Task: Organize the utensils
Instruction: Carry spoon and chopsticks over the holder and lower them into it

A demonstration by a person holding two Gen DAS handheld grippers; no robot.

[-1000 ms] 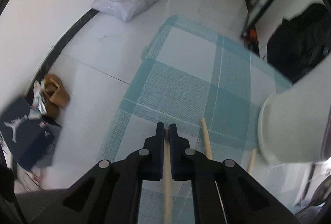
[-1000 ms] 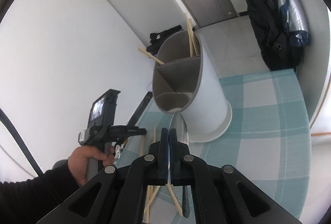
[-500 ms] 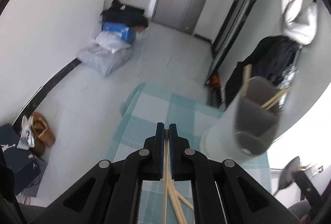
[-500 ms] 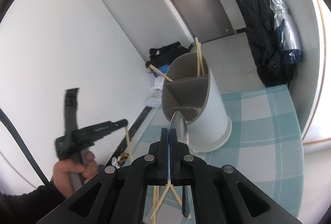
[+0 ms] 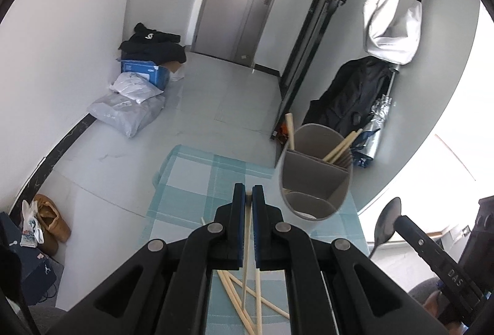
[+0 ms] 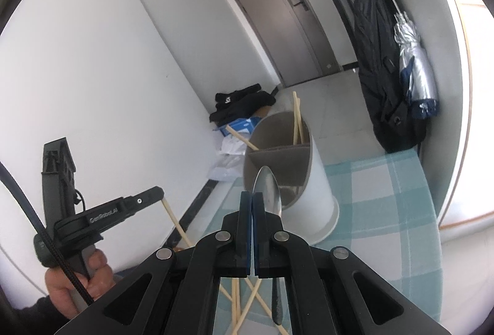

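Near the holder (image 6: 287,177) — left gripper (image 5: 248,196) clenches a chopstick (image 5: 245,257), right gripper (image 6: 252,202) clenches a spoon (image 6: 269,189) — bowl poking past the fingertips.

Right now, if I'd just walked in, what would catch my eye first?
Probably the two handheld grippers raised over the checked cloth: the left gripper pinches a wooden chopstick, the right gripper a metal spoon. Just beyond stands a white divided holder with chopsticks already in it, and more chopsticks lie crossed on the cloth.
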